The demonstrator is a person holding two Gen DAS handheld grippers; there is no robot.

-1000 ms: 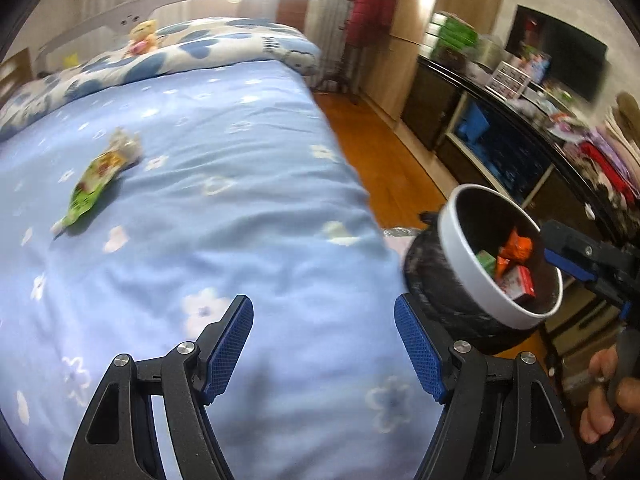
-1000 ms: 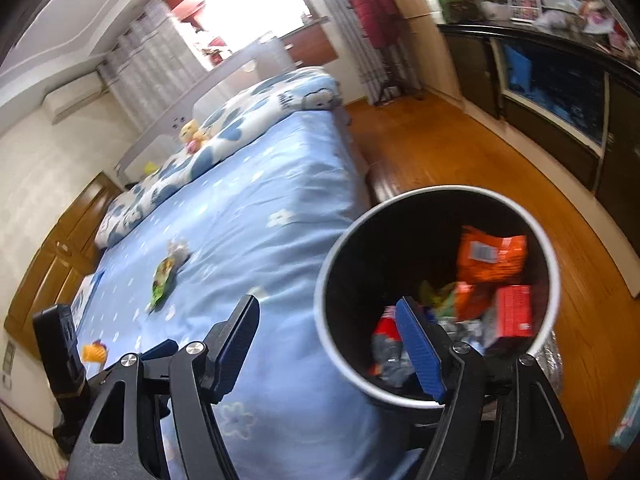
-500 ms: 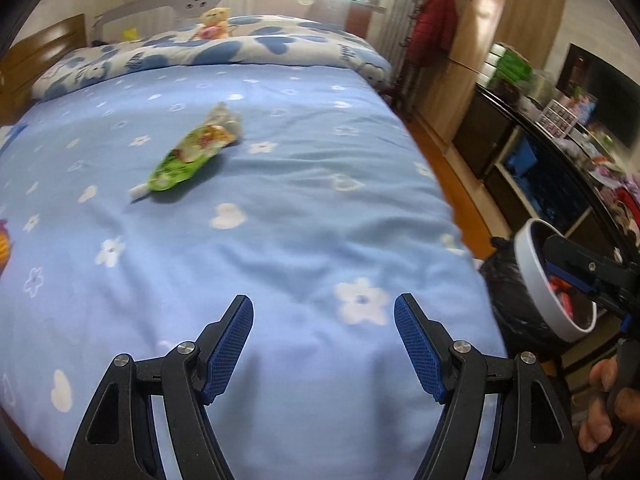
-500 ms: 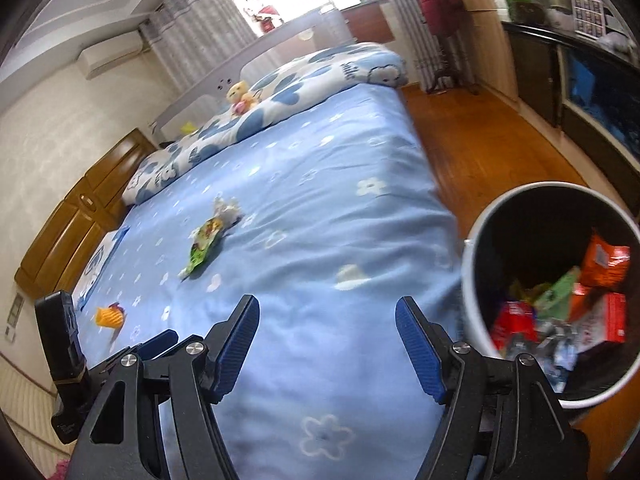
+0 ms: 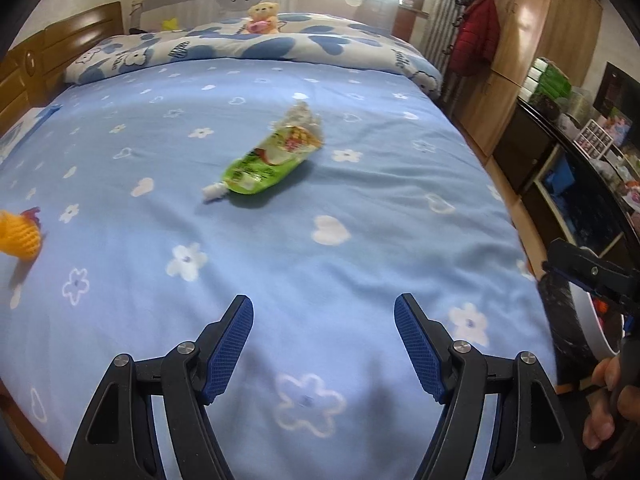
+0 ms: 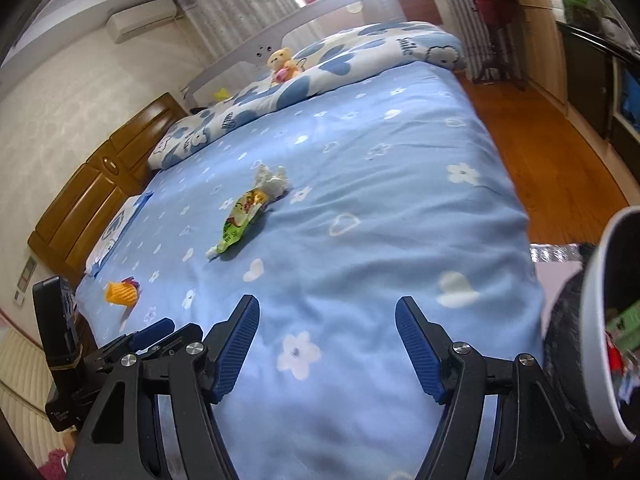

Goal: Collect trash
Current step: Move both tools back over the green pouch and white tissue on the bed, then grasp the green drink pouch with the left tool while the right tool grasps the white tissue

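Note:
A green drink pouch [image 5: 267, 164] [image 6: 239, 224] with crumpled white paper [image 5: 301, 117] at its far end lies mid-bed on the blue flowered sheet [image 5: 360, 216]. A yellow foam net [image 5: 18, 236] [image 6: 120, 293] lies near the bed's left edge. My left gripper [image 5: 323, 338] hovers open over the near part of the bed, nothing between its fingers. My right gripper [image 6: 327, 340] is open and empty too, beside the white-rimmed trash bin [image 6: 600, 320] [image 5: 580, 320] holding wrappers at the bed's right corner.
A patterned quilt [image 5: 256, 46] with a small teddy bear [image 5: 262, 18] lies at the headboard. Wooden floor [image 6: 552, 160] runs along the bed's right side, with dark shelving [image 5: 580, 184] and a wardrobe beyond. A person's hand [image 5: 608, 408] holds the other gripper's handle.
Both views have swung left from the trash bin onto the bed. The bin has slid to the right edge; the pouch and foam net have come further into view.

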